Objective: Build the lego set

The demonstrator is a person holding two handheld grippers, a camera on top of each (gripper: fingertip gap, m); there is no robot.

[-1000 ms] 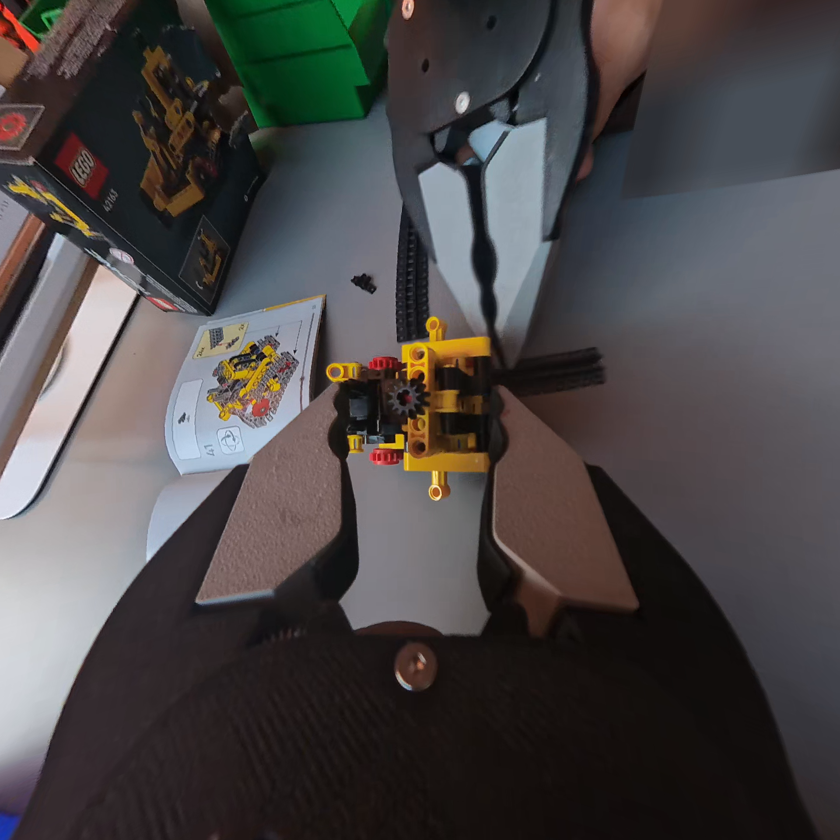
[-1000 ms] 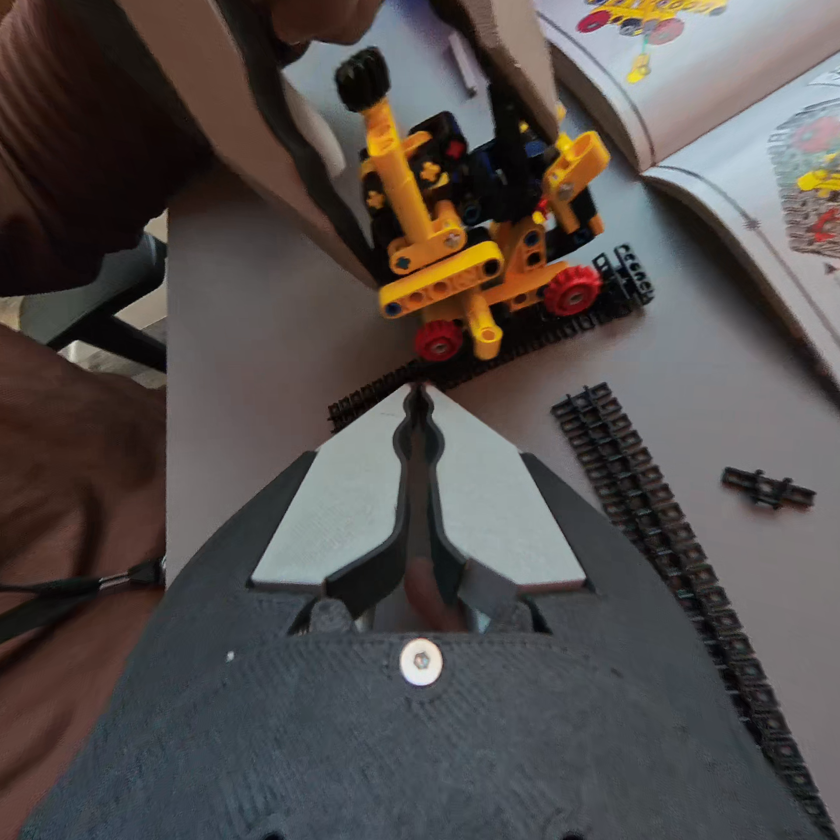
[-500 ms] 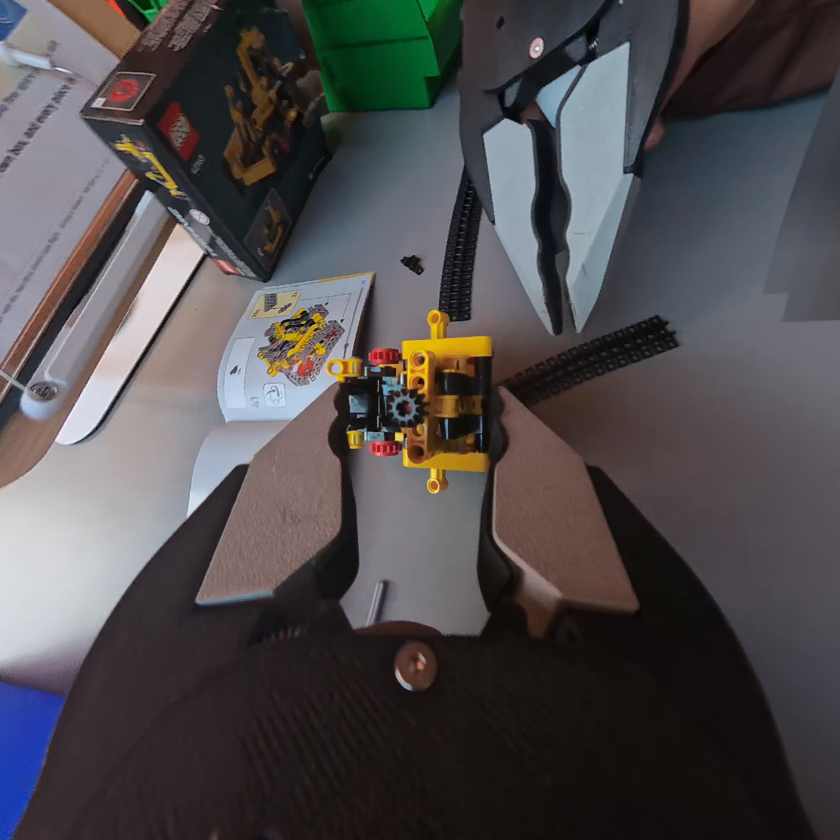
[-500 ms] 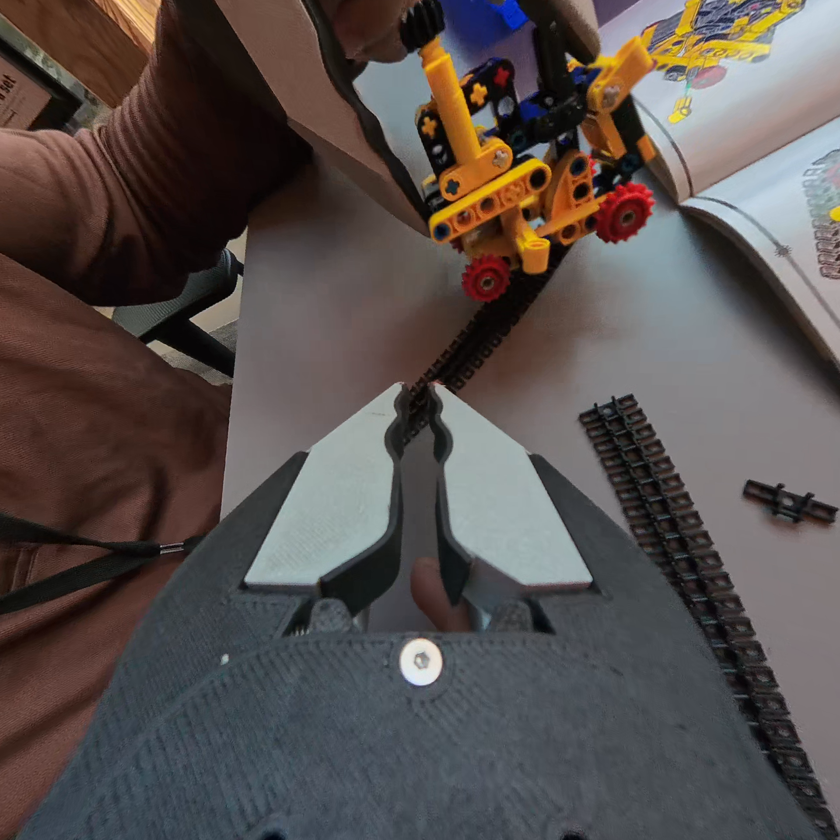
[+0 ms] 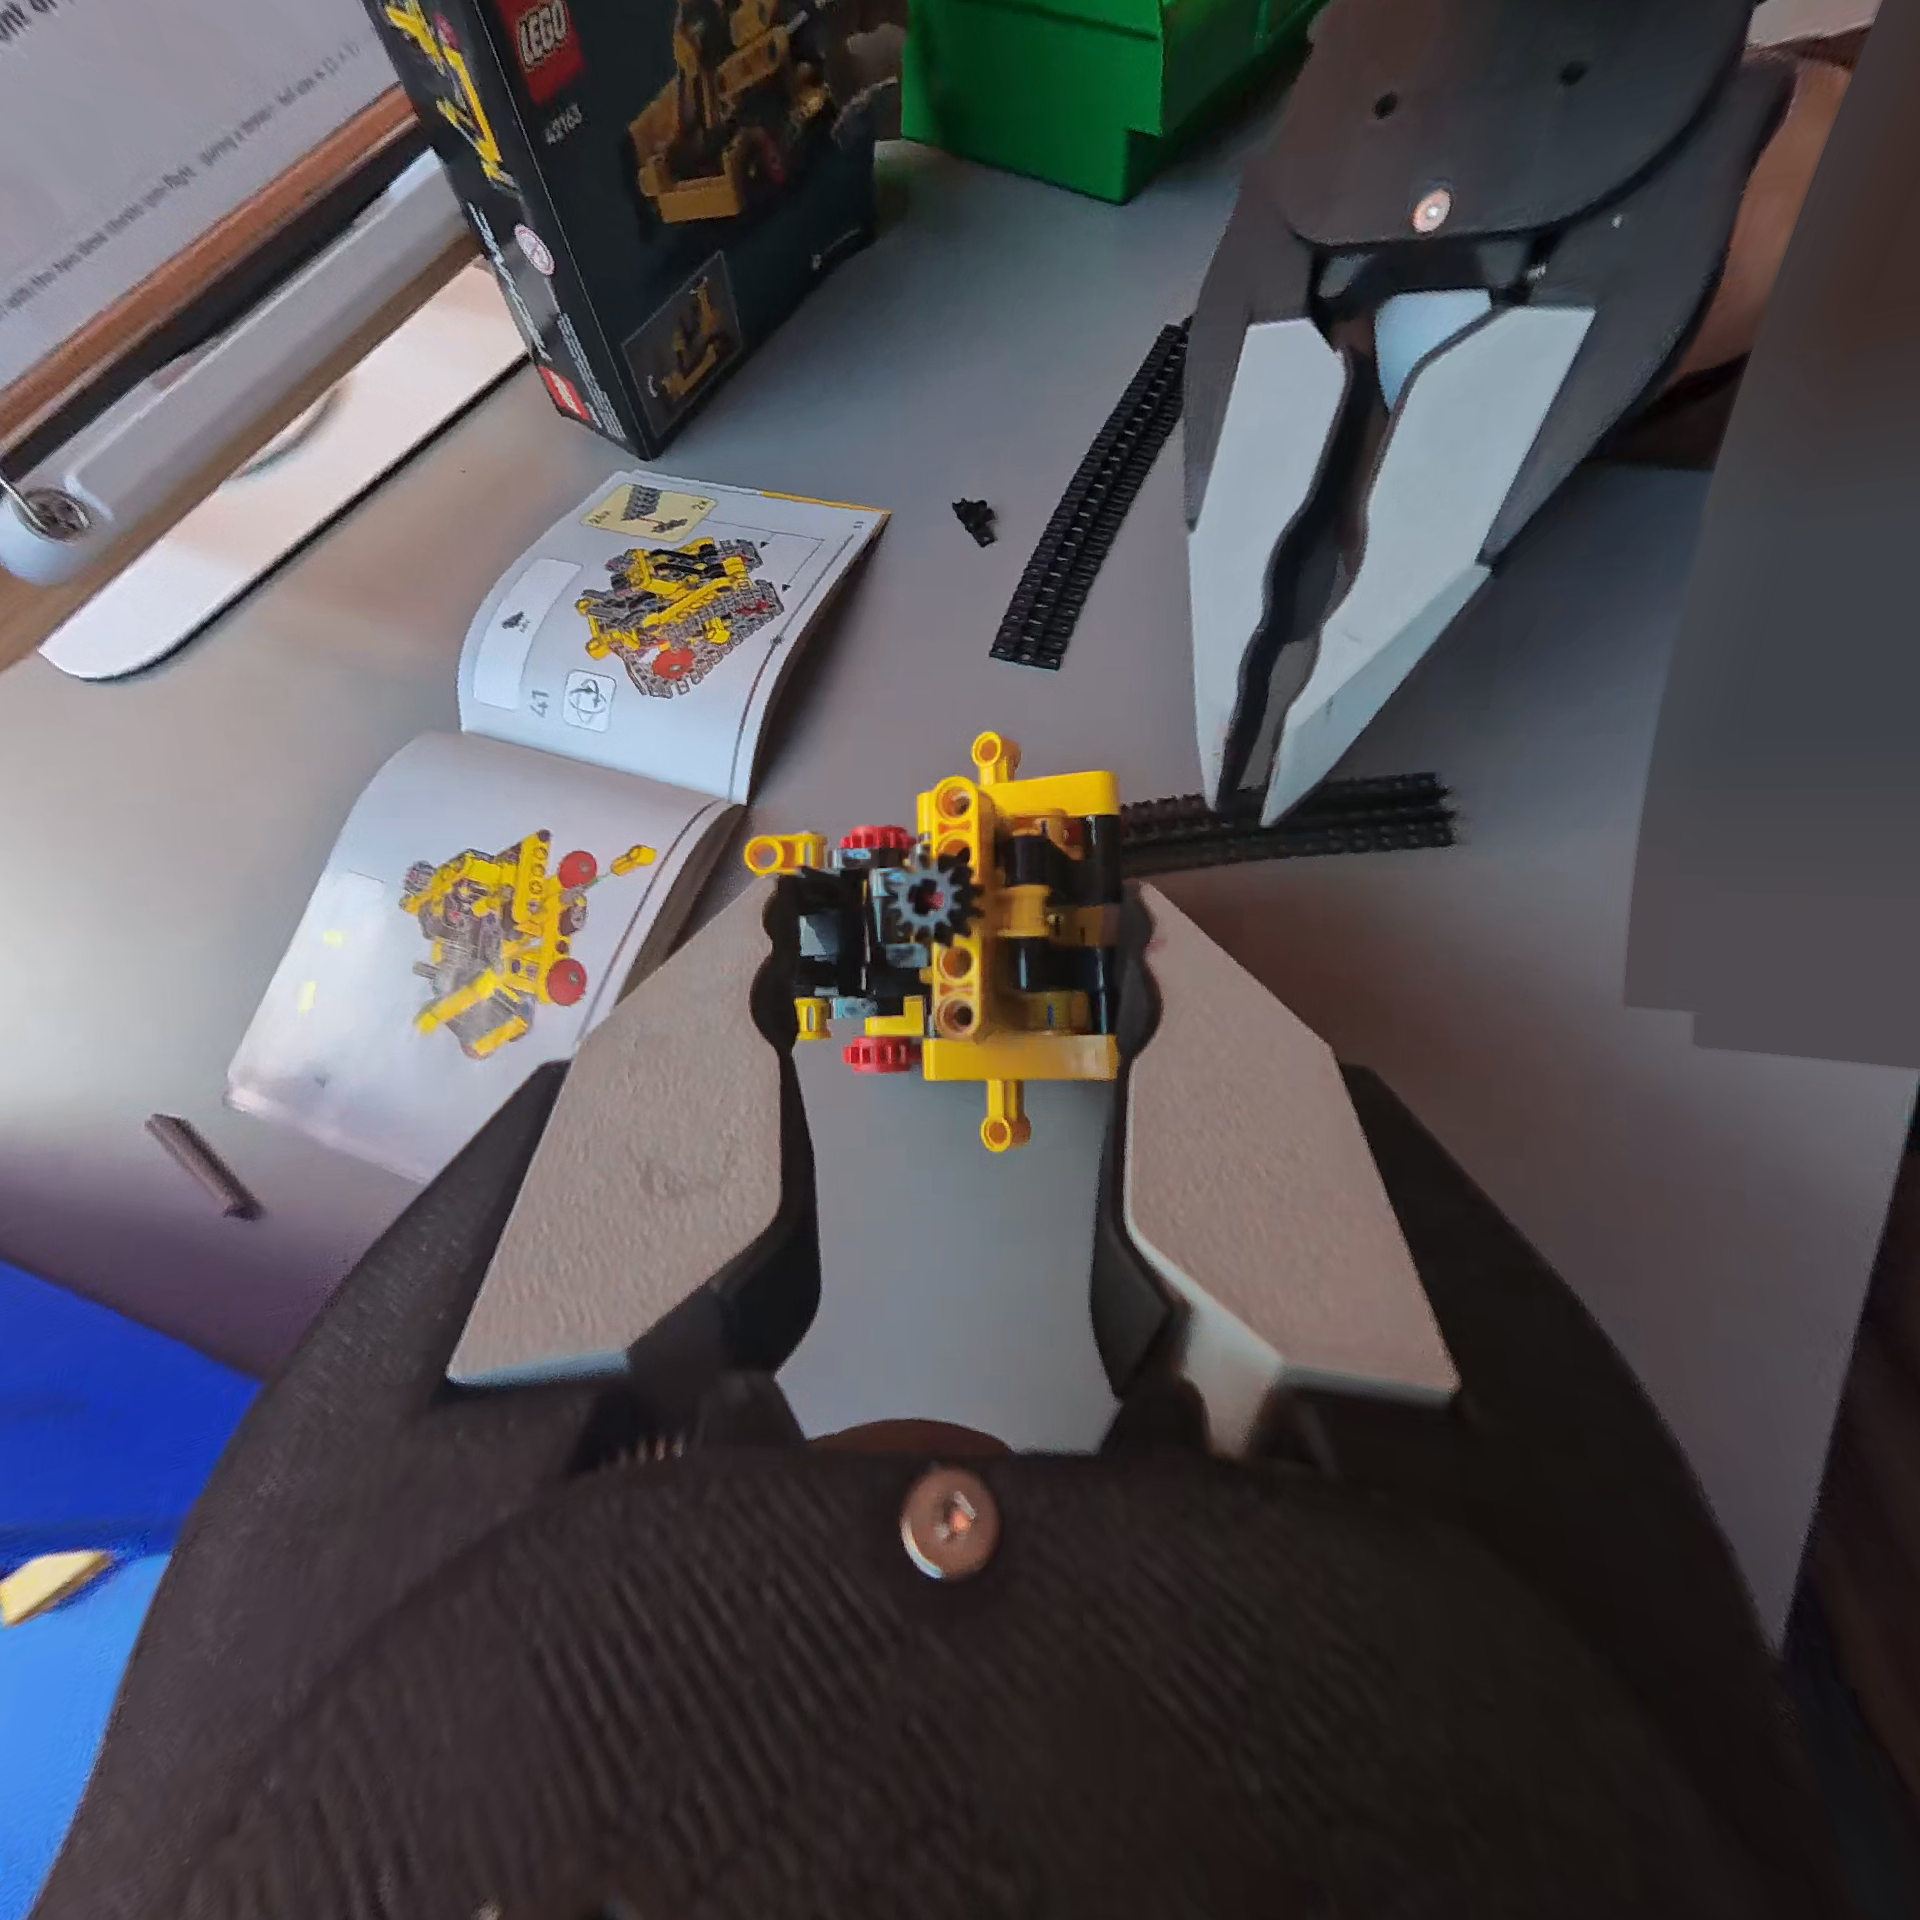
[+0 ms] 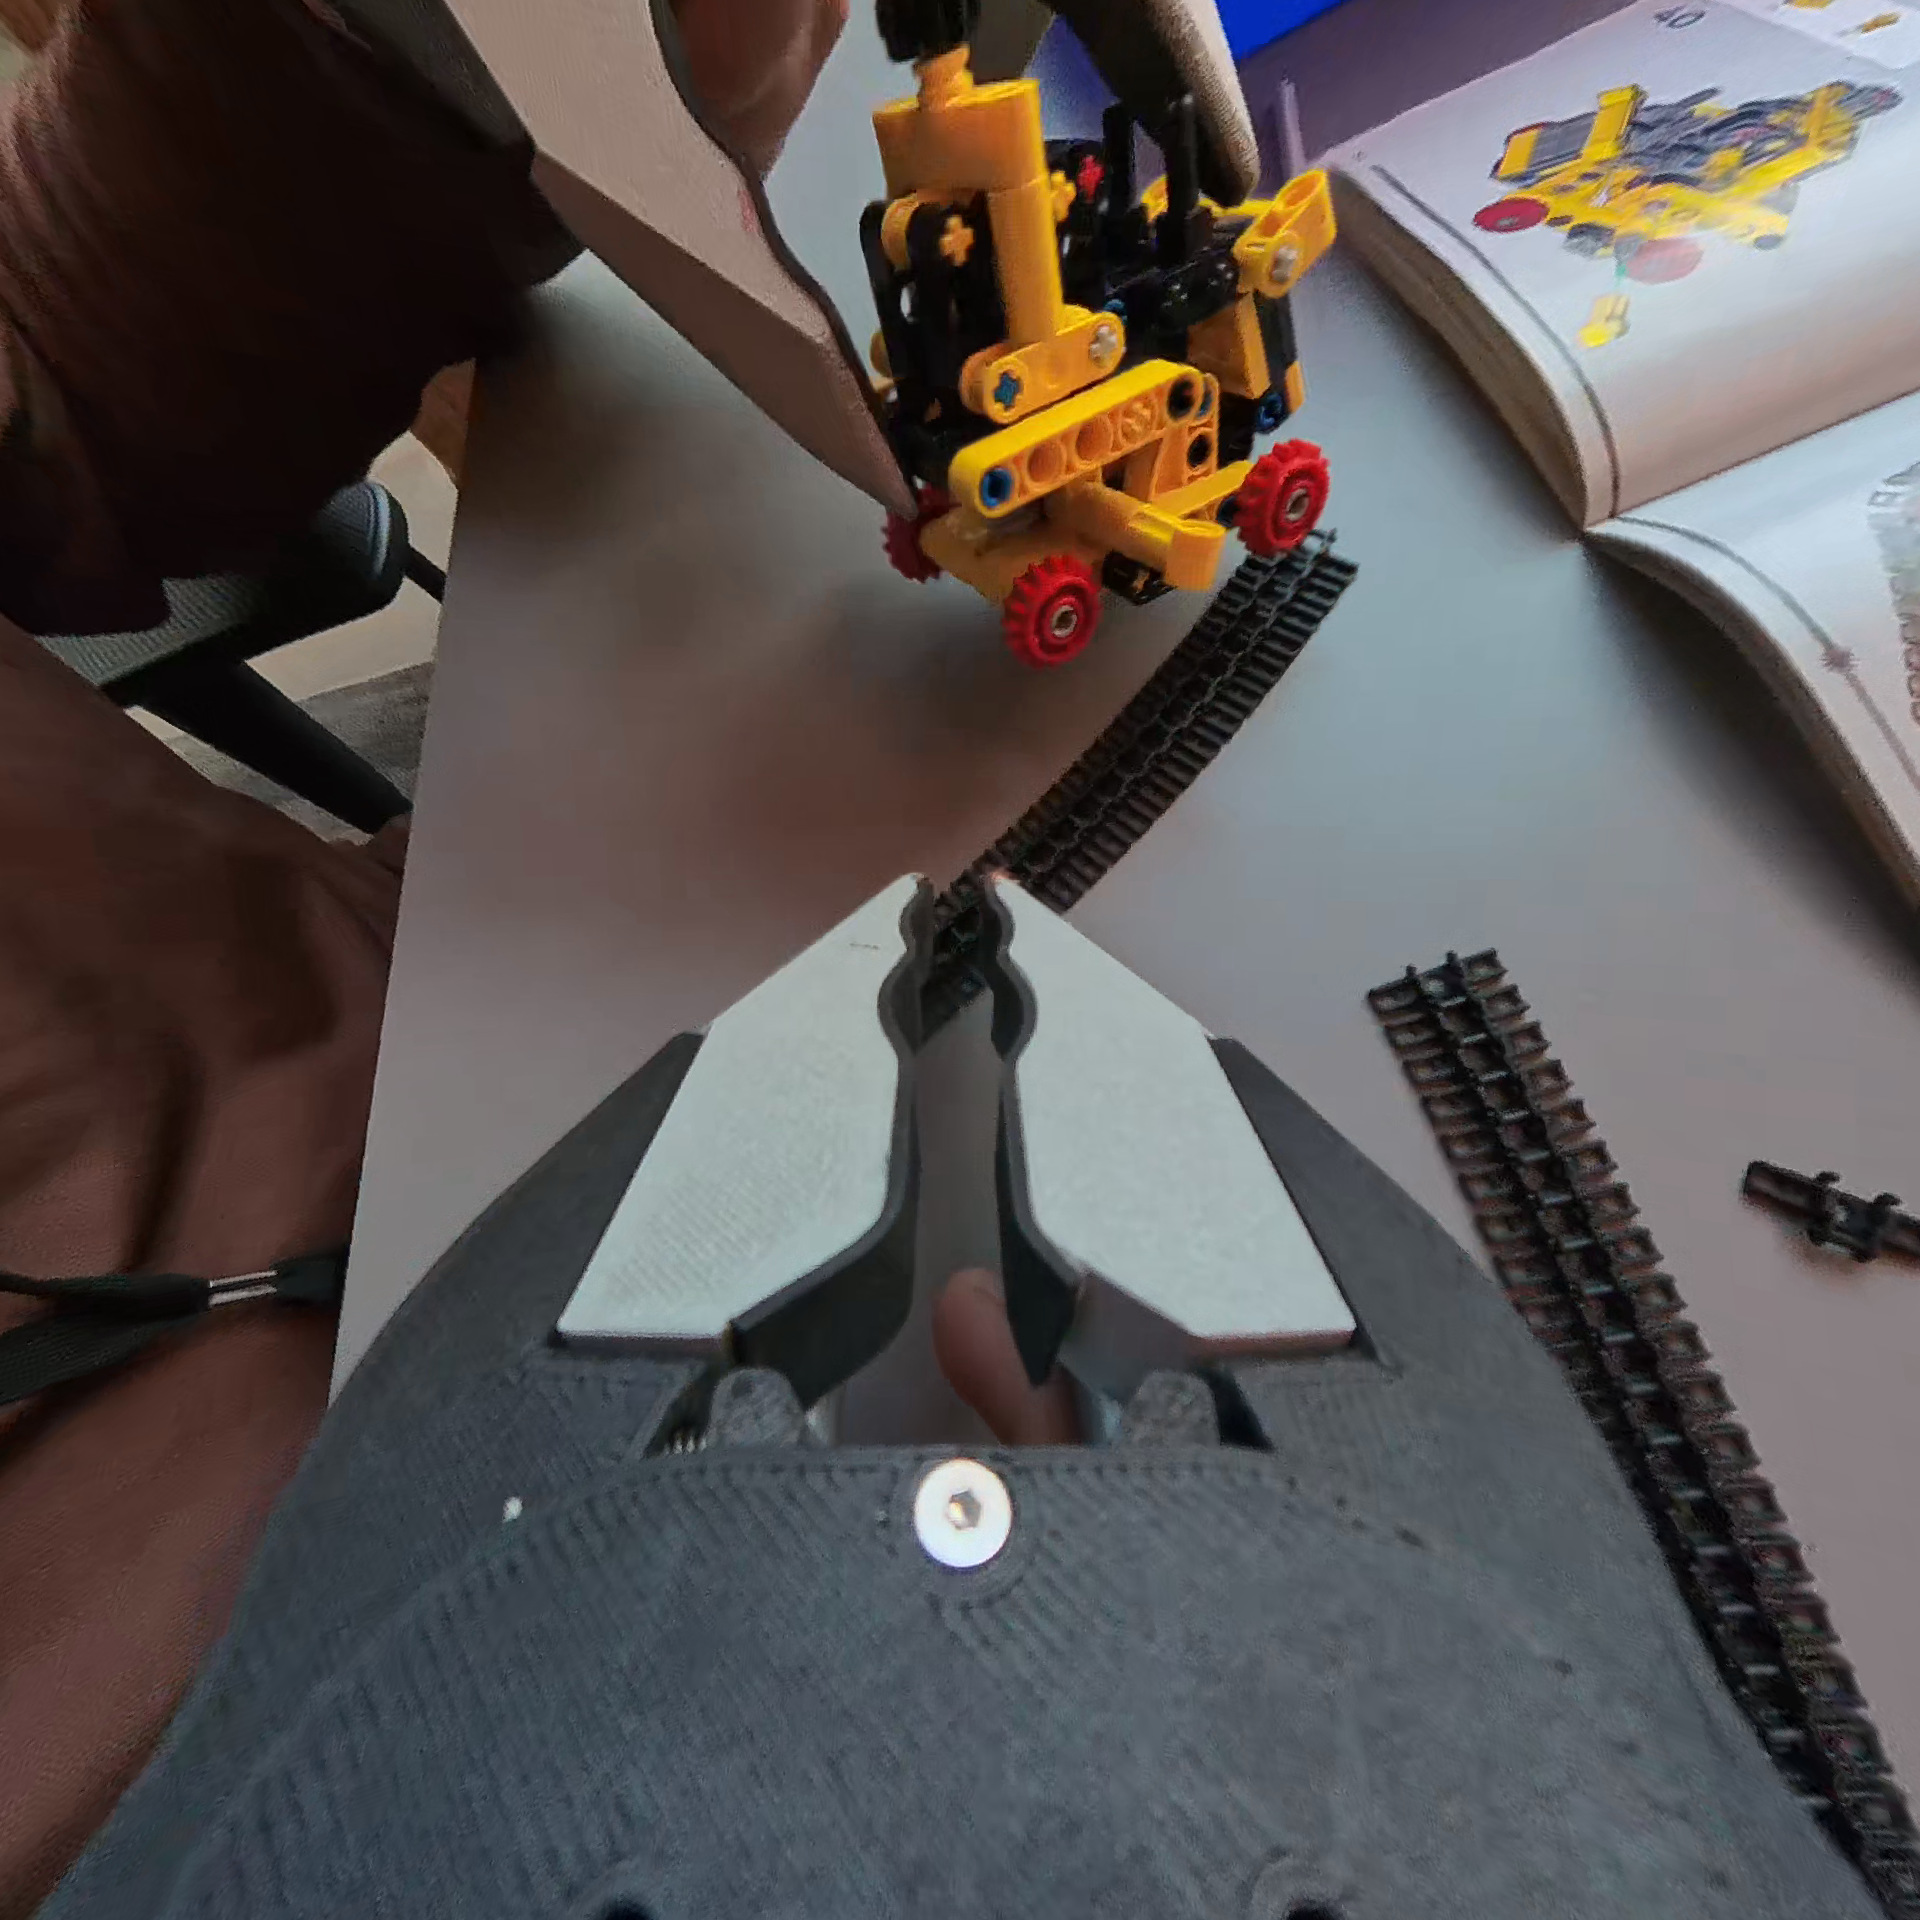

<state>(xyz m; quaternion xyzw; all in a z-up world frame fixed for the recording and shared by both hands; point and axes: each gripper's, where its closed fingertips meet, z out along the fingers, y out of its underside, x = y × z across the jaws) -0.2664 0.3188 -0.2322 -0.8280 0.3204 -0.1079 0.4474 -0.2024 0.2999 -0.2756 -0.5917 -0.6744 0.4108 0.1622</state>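
Left claw [image 5: 951,935] clamped on yellow model [image 5: 966,925], right claw [image 6: 956,914] seemingly pinching black track [image 6: 1143,758], box [image 5: 665,197] only in left view.

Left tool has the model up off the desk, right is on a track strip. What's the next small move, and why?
Probably lift the near track strip toward the red sprockets: the right tool grips its end, while the left tool holds the yellow model above it.

Black ribbed tool [image 6: 958,914], grey pads [image 6: 1132,1153]
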